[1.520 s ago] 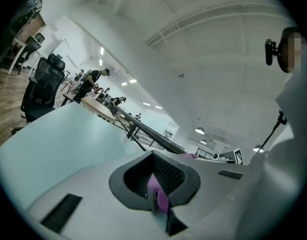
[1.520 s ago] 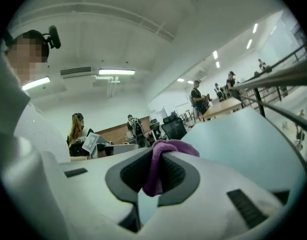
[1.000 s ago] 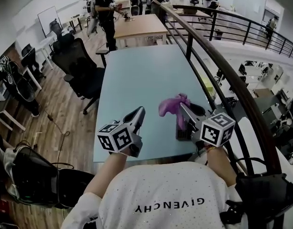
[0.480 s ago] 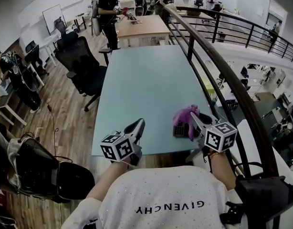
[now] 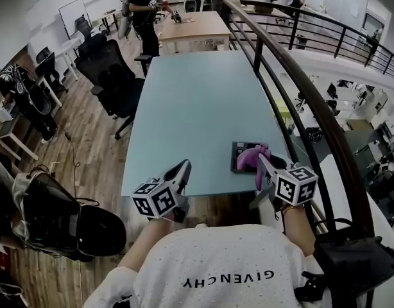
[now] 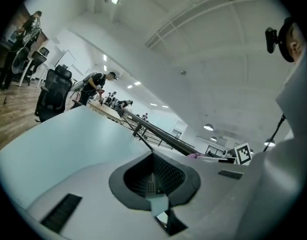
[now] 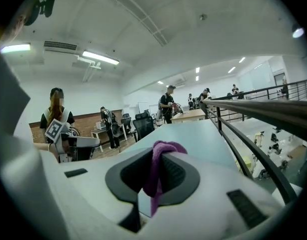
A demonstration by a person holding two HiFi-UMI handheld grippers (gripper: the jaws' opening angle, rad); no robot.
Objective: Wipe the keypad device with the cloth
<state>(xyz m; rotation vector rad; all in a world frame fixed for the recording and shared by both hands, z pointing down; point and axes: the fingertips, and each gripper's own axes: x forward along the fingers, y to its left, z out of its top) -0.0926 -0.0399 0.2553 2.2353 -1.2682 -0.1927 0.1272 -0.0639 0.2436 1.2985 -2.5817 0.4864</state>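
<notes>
The dark keypad device point(image 5: 240, 151) lies near the front right corner of the pale blue table point(image 5: 190, 114). A purple cloth point(image 5: 251, 158) hangs over its near right part, pinched in my right gripper point(image 5: 261, 163), which is shut on it. In the right gripper view the cloth point(image 7: 154, 171) droops between the jaws of the right gripper point(image 7: 161, 154). My left gripper point(image 5: 182, 169) hovers at the table's front edge, left of the keypad, shut with nothing in it. The left gripper view has the left gripper's point(image 6: 153, 171) pads meeting.
A black railing point(image 5: 312, 108) runs along the table's right side, with a drop beyond it. Office chairs point(image 5: 113, 82) stand to the left and a dark bag point(image 5: 56, 217) lies on the wooden floor. A wooden table point(image 5: 190, 27) and several people are farther back.
My right gripper has drawn the cloth back toward me, from beyond the keypad's far end onto its near part. The left gripper has stayed at the front edge.
</notes>
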